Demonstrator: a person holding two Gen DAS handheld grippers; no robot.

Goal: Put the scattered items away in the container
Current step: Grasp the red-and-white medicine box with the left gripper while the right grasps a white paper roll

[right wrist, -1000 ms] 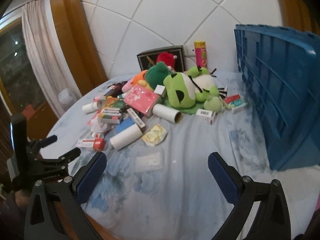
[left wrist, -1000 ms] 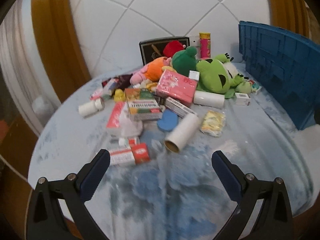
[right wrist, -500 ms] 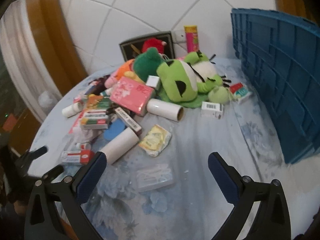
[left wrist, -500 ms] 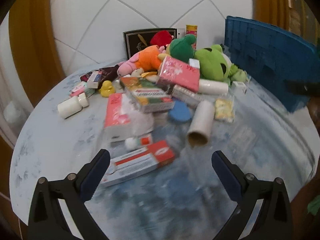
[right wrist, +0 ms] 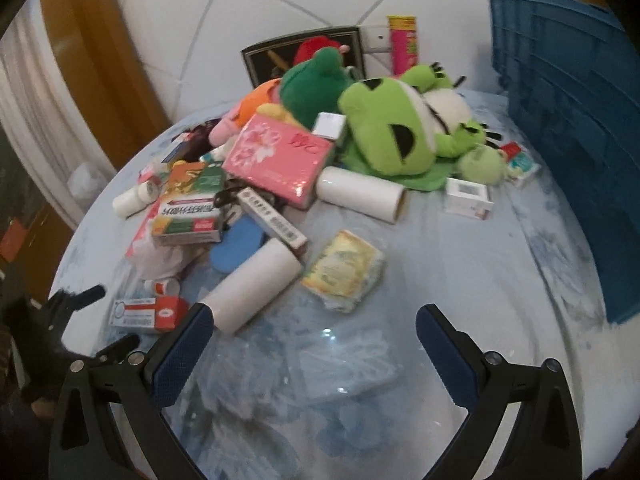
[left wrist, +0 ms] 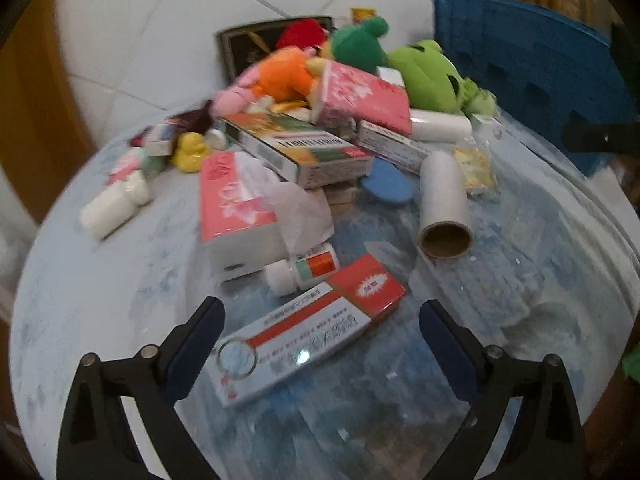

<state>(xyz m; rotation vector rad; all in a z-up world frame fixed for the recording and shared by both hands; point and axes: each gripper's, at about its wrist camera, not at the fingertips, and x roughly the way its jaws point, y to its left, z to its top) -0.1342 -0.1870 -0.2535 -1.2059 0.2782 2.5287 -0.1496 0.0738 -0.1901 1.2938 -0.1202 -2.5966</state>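
My left gripper [left wrist: 320, 320] is open and empty, low over the table, with a red and white medicine box [left wrist: 308, 328] lying between its fingers. A small white pill bottle [left wrist: 302, 268] lies just beyond the box. My right gripper [right wrist: 314, 328] is open and empty, above a clear plastic packet [right wrist: 344, 360] on the cloth. A white cardboard roll [right wrist: 252, 284] and a yellow snack packet [right wrist: 344, 268] lie just ahead of it. The blue crate [right wrist: 568, 128] stands at the right; it also shows in the left wrist view [left wrist: 520, 68].
A pile fills the back of the round table: green frog plush [right wrist: 392, 132], pink tissue pack [right wrist: 276, 156], a second white roll [right wrist: 360, 196], green and orange box [left wrist: 296, 148], pink tissue box [left wrist: 236, 208], yellow duck [left wrist: 190, 152]. The tiled wall stands behind.
Both grippers have moved forward and down towards the pile. The red and white box now lies between my left fingers; the clear packet lies under my right gripper.
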